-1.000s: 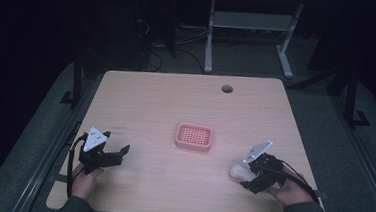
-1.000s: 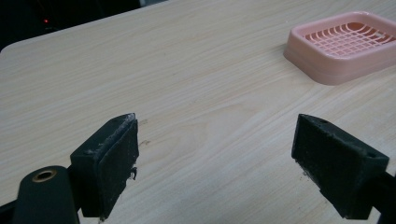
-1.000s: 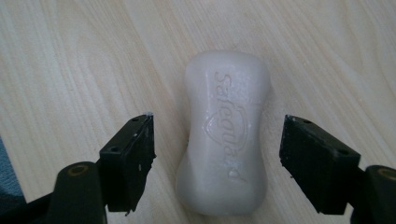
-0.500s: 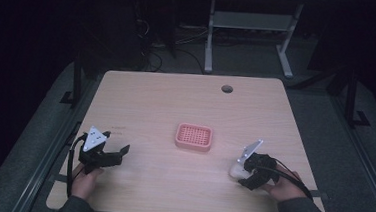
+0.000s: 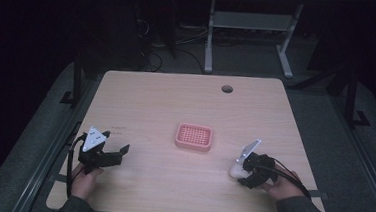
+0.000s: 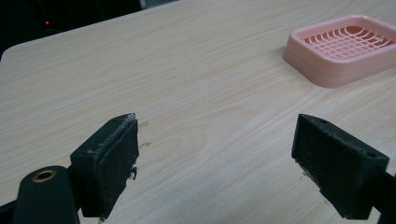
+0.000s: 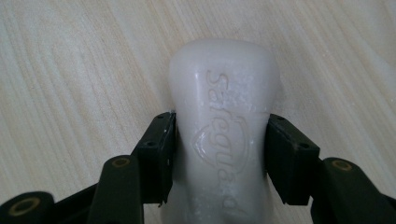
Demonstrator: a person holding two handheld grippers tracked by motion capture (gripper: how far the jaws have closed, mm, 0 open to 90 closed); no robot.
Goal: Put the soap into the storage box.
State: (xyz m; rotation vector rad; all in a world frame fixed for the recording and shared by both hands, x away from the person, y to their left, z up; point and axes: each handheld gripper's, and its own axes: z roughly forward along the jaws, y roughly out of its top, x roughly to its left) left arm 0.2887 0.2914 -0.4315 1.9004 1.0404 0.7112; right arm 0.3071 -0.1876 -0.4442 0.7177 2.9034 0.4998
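Note:
A white bar of soap (image 7: 223, 126) with raised lettering sits between the two black jaws of my right gripper (image 7: 219, 144), which is shut on its sides. In the high view the soap (image 5: 236, 169) is at the table's front right, at the tip of the right gripper (image 5: 244, 171). A pink slotted soap dish (image 5: 194, 136) lies at the middle of the table, to the left of and beyond the soap. My left gripper (image 5: 117, 152) stands open at the front left, jaws wide apart over bare wood (image 6: 219, 158). The pink dish (image 6: 348, 46) shows far right in the left gripper view.
The wooden table (image 5: 151, 98) has a round cable hole (image 5: 227, 88) near its far edge. A metal stand (image 5: 247, 25) and cables lie on the dark floor beyond the table. The person's hands (image 5: 283, 188) hold both grippers near the front edge.
The right gripper with the soap has moved left and a little toward the front edge. The left gripper has stayed in place, open.

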